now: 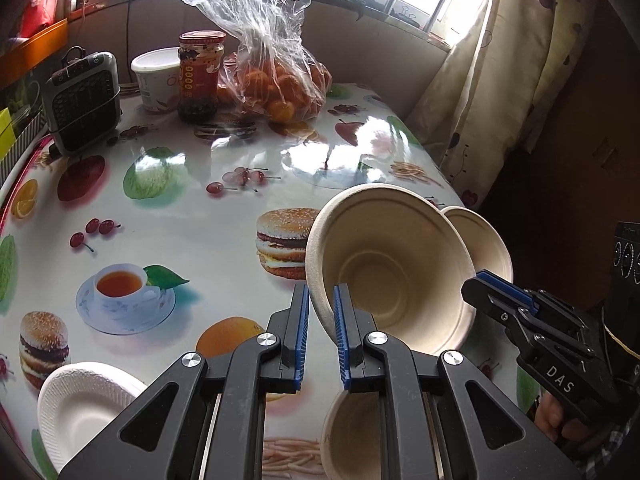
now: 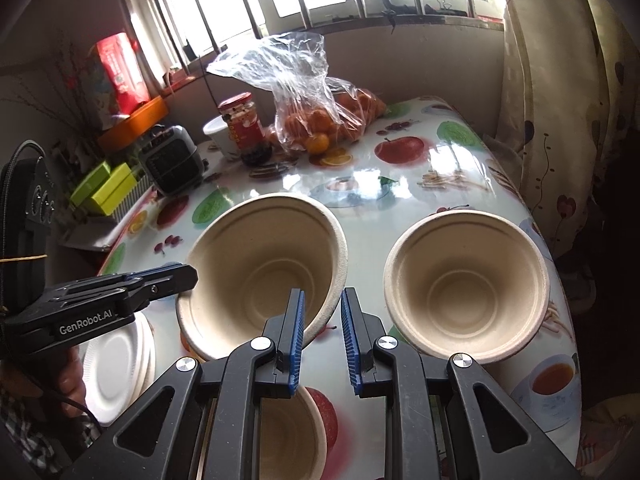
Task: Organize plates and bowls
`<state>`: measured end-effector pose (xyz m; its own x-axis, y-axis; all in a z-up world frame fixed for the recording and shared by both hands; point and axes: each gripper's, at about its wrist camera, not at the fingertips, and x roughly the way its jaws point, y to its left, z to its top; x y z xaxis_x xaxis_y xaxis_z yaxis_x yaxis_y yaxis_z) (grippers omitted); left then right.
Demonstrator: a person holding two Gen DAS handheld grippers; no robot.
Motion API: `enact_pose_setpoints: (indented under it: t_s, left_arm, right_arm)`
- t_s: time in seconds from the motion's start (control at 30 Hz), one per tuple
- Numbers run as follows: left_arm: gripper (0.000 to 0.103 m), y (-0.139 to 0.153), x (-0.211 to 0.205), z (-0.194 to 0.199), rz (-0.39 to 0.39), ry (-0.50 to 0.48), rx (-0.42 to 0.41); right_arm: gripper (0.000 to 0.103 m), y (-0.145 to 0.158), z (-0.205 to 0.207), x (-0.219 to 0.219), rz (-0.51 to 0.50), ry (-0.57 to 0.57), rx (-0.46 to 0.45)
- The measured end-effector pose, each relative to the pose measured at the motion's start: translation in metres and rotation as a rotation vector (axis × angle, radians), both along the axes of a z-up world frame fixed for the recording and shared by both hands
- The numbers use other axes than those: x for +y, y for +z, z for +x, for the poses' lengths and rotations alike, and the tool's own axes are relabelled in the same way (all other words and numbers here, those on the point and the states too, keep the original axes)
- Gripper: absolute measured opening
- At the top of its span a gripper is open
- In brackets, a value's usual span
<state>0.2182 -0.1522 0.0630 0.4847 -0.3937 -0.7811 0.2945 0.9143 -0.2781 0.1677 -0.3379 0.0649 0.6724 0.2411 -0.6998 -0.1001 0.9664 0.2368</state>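
Note:
My left gripper [image 1: 321,312] is shut on the rim of a beige paper bowl [image 1: 390,268] and holds it tilted above the table; the bowl also shows in the right wrist view [image 2: 260,268]. My right gripper [image 2: 322,316] is open and empty, just right of that bowl's rim. A second beige bowl [image 2: 466,286] stands on the table at the right. A third beige bowl [image 2: 288,432] sits under my right gripper. A stack of white paper plates [image 2: 116,368] lies at the left; it also shows in the left wrist view [image 1: 84,404].
At the table's far end stand a bag of oranges [image 2: 324,120], a red-lidded jar [image 2: 244,128], a white tub [image 1: 158,80] and a small grey heater [image 1: 82,102]. A curtain [image 2: 560,100] hangs along the right edge. The fruit-print tablecloth [image 1: 192,216] covers the table.

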Motion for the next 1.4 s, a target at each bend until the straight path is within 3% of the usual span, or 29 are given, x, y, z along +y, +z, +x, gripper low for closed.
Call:
enact_pose_setpoints:
  t_s: [0.6, 1.4]
  left_arm:
    - [0.013, 0.014, 0.001, -0.046, -0.001, -0.057, -0.035]
    - [0.013, -0.002, 0.009, -0.085, 0.027, -0.093, -0.007]
  right_arm:
    - [0.018, 0.011, -0.059, 0.003, 0.015, -0.038, -0.028]
    - [0.018, -0.008, -0.103, 0.012, 0.051, -0.066, 0.002]
